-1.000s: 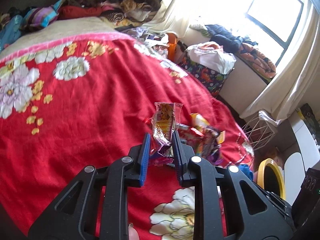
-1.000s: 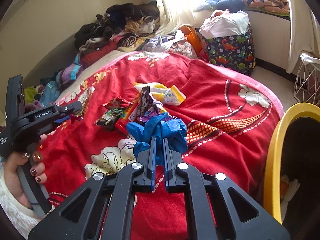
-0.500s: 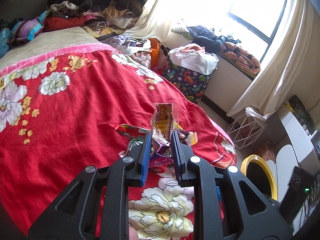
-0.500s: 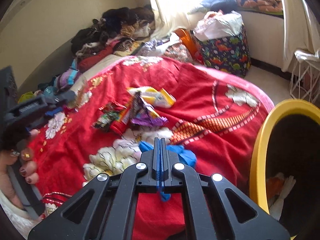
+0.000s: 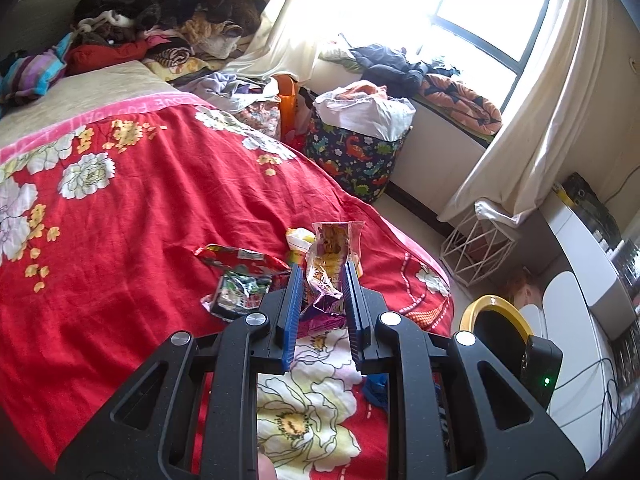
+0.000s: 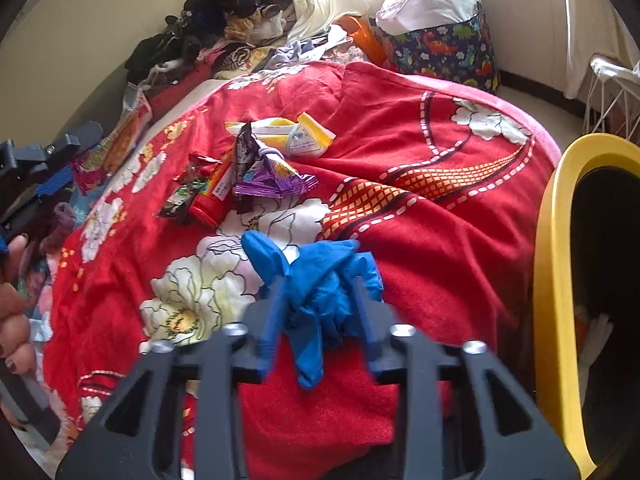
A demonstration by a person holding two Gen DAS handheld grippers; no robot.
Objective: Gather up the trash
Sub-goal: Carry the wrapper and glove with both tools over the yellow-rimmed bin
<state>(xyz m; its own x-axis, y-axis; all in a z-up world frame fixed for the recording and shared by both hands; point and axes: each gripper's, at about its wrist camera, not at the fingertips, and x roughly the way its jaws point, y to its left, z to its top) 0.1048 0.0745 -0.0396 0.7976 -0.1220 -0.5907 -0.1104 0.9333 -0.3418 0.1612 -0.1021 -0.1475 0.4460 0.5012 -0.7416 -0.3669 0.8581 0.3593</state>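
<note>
My left gripper [image 5: 322, 276] is shut on a crumpled purple and orange snack wrapper [image 5: 334, 248], held upright above the red bedspread [image 5: 140, 220]. In the right wrist view the same left gripper [image 6: 52, 168] shows at the far left with its wrapper [image 6: 120, 136]. My right gripper [image 6: 319, 284] is low over the bed. Its jaws are opening, with a bunched blue glove [image 6: 272, 252] lying on the blanket between them. More litter lies beyond: a purple wrapper [image 6: 272, 176], a yellow packet [image 6: 304, 136] and a red and green wrapper [image 6: 192, 192]. A yellow-rimmed bin [image 6: 552, 280] stands at the right of the bed.
A dinosaur-print basket [image 5: 356, 160] full of laundry and a white wire basket [image 5: 476, 244] stand on the floor past the bed. Clothes are piled at the head of the bed [image 5: 168, 12]. A person's hand [image 6: 12, 280] holds the left gripper's handle.
My left gripper rose and swung toward the bed's foot with the wrapper. My right gripper sank onto the blue glove; its jaws closed, then spread to either side of it.
</note>
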